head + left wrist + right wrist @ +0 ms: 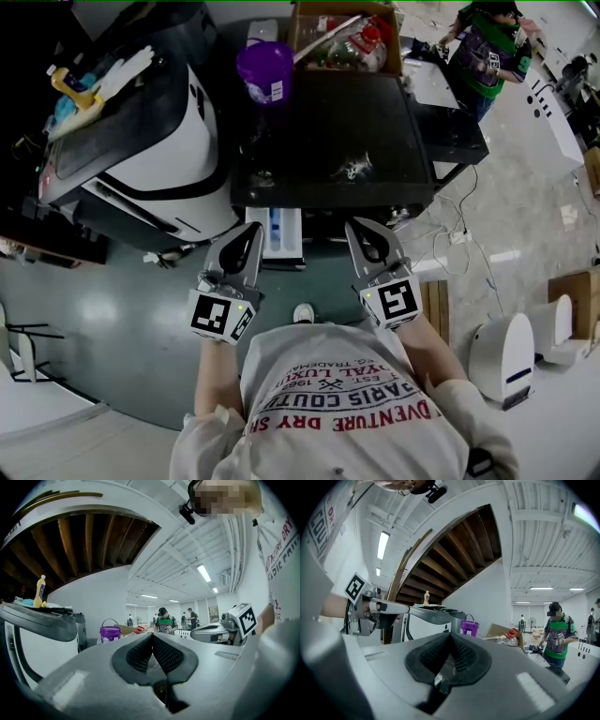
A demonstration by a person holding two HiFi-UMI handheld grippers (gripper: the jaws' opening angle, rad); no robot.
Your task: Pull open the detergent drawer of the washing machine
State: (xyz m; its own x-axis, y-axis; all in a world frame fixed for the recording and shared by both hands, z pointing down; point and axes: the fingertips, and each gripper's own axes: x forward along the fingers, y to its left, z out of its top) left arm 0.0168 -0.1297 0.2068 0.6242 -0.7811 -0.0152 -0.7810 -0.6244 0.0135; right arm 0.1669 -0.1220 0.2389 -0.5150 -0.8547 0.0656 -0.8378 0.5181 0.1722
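Note:
From above, the washing machine [328,141] shows as a black box. Its white detergent drawer [281,234] sticks out of the front face, with a blue part inside. My left gripper [251,232] is shut and empty, its tip just left of the drawer's front; whether it touches I cannot tell. The right gripper [361,230] hangs shut and empty to the right of the drawer, clear of it. In the left gripper view the pads [140,654] meet at the gripper [152,637] tip. The right gripper view shows that gripper [451,635] closed the same way.
A purple bucket [265,70] and a cardboard box [345,37] of bottles stand behind the machine's top. A white and black appliance [159,150] with a yellow bottle [70,86] on it stands to the left. A person in green [487,52] is far right. Cables [459,234] lie on the floor.

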